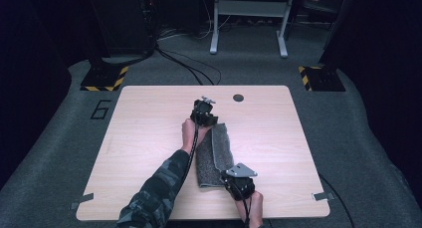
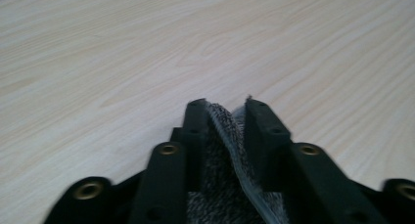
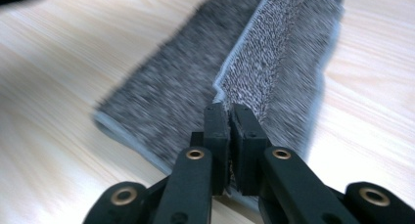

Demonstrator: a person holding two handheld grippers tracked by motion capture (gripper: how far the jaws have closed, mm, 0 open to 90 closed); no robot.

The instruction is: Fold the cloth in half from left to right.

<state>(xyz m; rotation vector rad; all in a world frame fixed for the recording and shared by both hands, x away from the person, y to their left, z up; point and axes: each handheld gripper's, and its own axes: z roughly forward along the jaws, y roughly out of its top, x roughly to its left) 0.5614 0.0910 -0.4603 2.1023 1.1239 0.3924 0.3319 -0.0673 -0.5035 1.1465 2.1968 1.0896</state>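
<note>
A grey towel point(image 1: 211, 156) lies folded into a long strip on the wooden table point(image 1: 144, 138), running from the middle toward the front edge. My left gripper point(image 1: 209, 122) is at the strip's far end. In the left gripper view its jaws point(image 2: 226, 106) stand apart, with the towel's hemmed edge point(image 2: 222, 150) lying loosely between them. My right gripper point(image 1: 226, 178) is at the near end. In the right gripper view it is point(image 3: 227, 109) shut on the pale hem of the towel's point(image 3: 186, 77) upper layer.
A dark round hole point(image 1: 238, 97) sits in the table near its far edge. Tape strips mark the front corners point(image 1: 82, 201) point(image 1: 322, 195). Beyond the table are cables, a white frame point(image 1: 249, 19) and striped stand bases point(image 1: 104, 78) on grey carpet.
</note>
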